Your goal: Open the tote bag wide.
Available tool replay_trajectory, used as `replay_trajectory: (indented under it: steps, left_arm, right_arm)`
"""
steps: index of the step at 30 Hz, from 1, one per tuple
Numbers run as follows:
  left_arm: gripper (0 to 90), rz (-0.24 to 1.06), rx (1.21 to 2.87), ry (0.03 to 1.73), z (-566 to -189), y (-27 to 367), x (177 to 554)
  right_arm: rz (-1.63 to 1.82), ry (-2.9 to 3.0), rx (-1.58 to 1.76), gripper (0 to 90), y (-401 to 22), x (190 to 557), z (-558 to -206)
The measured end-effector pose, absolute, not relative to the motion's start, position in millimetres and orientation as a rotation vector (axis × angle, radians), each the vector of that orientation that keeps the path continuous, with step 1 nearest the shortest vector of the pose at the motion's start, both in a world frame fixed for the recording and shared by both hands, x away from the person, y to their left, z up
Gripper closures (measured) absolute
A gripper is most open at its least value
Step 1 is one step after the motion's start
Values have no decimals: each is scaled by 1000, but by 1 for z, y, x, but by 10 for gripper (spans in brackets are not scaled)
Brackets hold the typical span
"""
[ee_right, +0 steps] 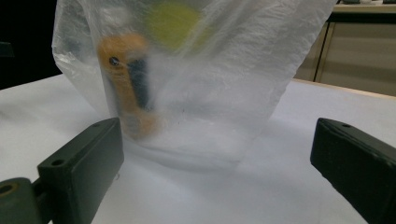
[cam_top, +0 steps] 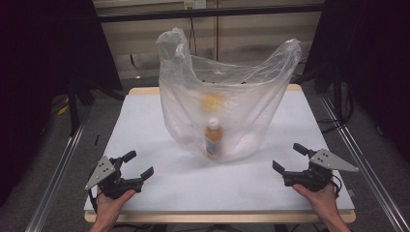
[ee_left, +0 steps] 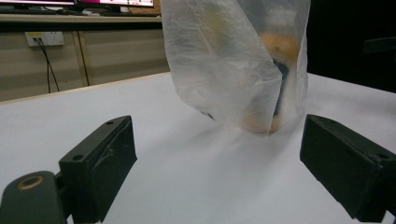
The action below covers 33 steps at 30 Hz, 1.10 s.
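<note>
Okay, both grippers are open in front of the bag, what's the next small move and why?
Probably ease the left hand-held gripper forward toward the plastic bag. Both the left and the right hand-held gripper sit open and empty, apart from the bag, which stands upright with a bottle inside.

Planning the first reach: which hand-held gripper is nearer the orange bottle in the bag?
Left, by a modest margin. The left hand-held gripper sits front-left of the orange bottle; the right hand-held gripper is front-right, slightly farther off.
</note>
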State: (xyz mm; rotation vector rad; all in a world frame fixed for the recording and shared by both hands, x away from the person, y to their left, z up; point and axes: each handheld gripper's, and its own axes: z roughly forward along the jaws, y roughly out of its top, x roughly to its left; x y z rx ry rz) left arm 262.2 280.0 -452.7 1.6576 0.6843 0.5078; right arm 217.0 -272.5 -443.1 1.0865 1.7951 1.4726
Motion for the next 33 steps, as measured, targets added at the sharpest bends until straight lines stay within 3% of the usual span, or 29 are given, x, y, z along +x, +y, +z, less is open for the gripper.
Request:
replay_trajectory:
  steps: [9,15,18,24,28,33]
  left_arm:
    - [171,484,1649,698,-453,274,263]
    - [329,488,1718,654,-447,266,264]
    - [367,466,1725,654,-447,259,266]
    - [556,439,1741,606,-439,249,267]
    - [634,354,1761,588,-434,239,268]
    - [759,279,1797,587,-423,232,272]
  right_arm:
    - [1481,1802,1069,57,-274,218,-442]
    - [1499,1847,1063,210,-273,221,-442]
    - [1540,1865,1042,334,-273,223,-441]
    - [1585,1882,1029,479,-268,230,-439]
    - [1605,1895,1020,563,-264,232,-434]
    - [1600,1973,1031,729,-259,237,-429]
